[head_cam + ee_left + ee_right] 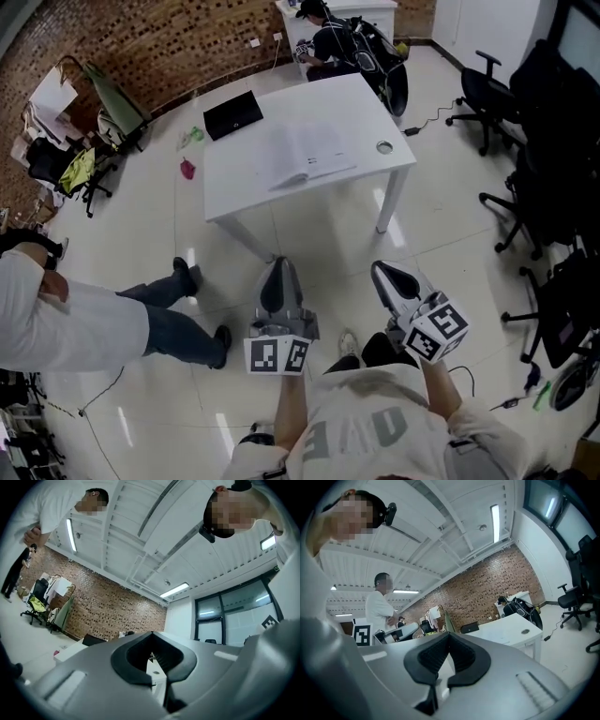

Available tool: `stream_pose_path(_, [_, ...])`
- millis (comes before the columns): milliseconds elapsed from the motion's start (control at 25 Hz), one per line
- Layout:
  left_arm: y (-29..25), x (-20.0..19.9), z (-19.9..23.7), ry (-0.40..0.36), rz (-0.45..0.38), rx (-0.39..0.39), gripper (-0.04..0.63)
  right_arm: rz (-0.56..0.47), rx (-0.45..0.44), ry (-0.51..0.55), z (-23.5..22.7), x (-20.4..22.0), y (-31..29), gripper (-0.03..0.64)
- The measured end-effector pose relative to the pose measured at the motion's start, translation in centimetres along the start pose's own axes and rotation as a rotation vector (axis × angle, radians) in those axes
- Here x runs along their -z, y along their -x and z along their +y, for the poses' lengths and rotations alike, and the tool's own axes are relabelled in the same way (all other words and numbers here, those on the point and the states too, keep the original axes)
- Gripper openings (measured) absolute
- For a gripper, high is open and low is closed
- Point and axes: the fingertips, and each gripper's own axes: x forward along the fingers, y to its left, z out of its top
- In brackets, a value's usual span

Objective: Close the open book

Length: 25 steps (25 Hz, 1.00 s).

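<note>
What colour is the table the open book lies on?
White; the table shows best in the head view.

Bare floor (319, 239) runs clear to the white table (234, 187). A bystander's legs (169, 319) crowd the left, office chairs (548, 159) the right; laptop (233, 114) and book (305, 155) occupy the tabletop.

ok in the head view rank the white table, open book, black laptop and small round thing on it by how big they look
1. white table
2. open book
3. black laptop
4. small round thing
All sit at one tabletop height, so nearness hardly skews it.
</note>
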Motion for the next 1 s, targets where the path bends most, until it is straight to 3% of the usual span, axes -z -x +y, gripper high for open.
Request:
stream_pose_path(240, [-6.7, 2.1, 3.5, 0.017, 0.025, -0.011, 0.013, 0.023, -0.019, -0.021, -4.2, -0.4, -7.1, 0.005])
stream_pose_path(680, [-19.8, 3.8, 7.2, -0.023, 0.001, -0.052, 0.014, 0.027, -0.130, -0.007, -11.7, -4.9, -19.0, 0.005])
stream_pose_path(1000, [-24.1, 6.1, 9.2, 0.026, 0.022, -0.099, 0.014, 0.045, -0.177, -0.026, -14.6, -5.6, -23.4, 0.005])
